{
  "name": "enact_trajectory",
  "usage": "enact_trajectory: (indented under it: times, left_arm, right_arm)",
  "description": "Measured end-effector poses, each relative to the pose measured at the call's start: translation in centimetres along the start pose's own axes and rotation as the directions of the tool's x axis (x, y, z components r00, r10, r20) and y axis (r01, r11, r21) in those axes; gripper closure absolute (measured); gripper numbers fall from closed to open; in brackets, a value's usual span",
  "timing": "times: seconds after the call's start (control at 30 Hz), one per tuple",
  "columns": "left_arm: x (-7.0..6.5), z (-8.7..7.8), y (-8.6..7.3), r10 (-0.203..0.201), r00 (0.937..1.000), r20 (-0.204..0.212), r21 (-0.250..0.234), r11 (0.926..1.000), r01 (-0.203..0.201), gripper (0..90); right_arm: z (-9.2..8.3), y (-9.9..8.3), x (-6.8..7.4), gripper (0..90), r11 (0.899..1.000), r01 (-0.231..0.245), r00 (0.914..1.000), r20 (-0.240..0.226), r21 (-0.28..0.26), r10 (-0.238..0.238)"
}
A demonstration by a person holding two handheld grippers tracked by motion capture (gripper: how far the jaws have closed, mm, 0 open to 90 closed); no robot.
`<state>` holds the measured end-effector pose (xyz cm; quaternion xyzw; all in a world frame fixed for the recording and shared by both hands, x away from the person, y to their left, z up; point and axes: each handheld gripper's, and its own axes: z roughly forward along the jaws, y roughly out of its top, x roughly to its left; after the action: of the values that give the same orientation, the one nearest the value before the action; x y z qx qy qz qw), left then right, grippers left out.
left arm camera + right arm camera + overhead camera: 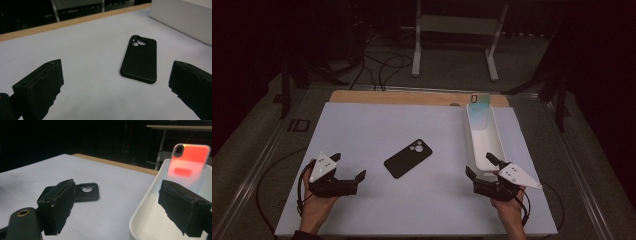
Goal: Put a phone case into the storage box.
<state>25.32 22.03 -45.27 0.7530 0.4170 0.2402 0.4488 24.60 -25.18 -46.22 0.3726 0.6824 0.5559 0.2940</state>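
A black phone case (408,158) lies flat on the white worktop (377,125), back side up with its camera cut-out toward the far right, roughly midway between the two hands. The left gripper (348,170) rests near the front left of the worktop, its jaws spread wide with nothing between them; in the left gripper view the black phone case (139,60) sits ahead of the jaws and well apart from them. The right gripper (479,167) is held at the near end of a long white tray (471,145) that runs along the right side of the worktop, its jaws likewise wide apart and holding nothing (one jaw appears over the tray's inside, the other over the worktop just outside the rim). At the tray's far end a second phone case (189,166) leans upright against the end wall, glowing orange-red in the right gripper view, teal from above.
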Motion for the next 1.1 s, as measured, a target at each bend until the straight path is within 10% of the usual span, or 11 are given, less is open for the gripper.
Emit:
enact_trajectory:
  times: [0.47,1.1]
  left_arm:
    - [-1.8,5.8,3.5,0.082,0.9936,0.078,0.190,0.9770,-0.096,0.0]
    - [-2.9,12.9,3.3,0.116,0.9814,0.153,0.389,0.9057,-0.168,0.3]
  right_arm:
    - [0.0,-0.1,-0.1,14.0,1.000,-0.006,1.0000,0.001,0.003,0.006]
    - [0.1,-0.5,-0.3,14.1,1.000,-0.016,0.9999,-0.004,0.014,0.016]
